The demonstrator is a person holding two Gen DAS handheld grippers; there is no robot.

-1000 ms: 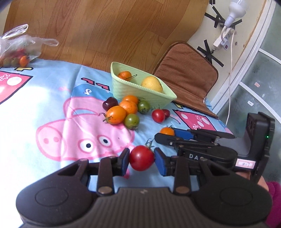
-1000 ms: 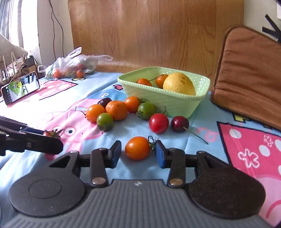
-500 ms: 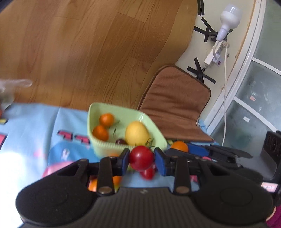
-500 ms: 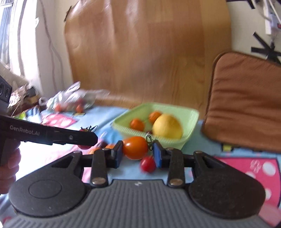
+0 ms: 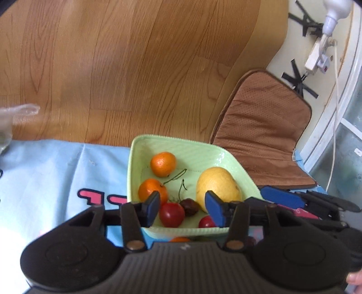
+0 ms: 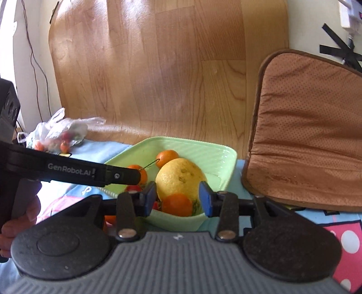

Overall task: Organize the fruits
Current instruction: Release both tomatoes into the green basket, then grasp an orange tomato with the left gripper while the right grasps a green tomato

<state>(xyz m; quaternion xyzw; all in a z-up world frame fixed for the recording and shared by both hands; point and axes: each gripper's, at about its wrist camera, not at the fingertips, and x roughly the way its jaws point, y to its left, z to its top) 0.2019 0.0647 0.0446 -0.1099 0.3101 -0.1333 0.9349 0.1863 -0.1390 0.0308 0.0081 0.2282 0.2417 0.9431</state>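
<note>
left gripper [image 5: 182,207] spread | red tomato [image 5: 171,214] inside green bowl [image 5: 181,144]

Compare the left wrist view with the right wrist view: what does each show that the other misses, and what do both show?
Left wrist only: a dark cherry and red tomato in the bowl, and the lamp bulb. Right wrist only: the plastic bag's fruit and an orange tomato between its open fingers. Both: the bowl, lemon, cushion and both open grippers, left and right.
</note>
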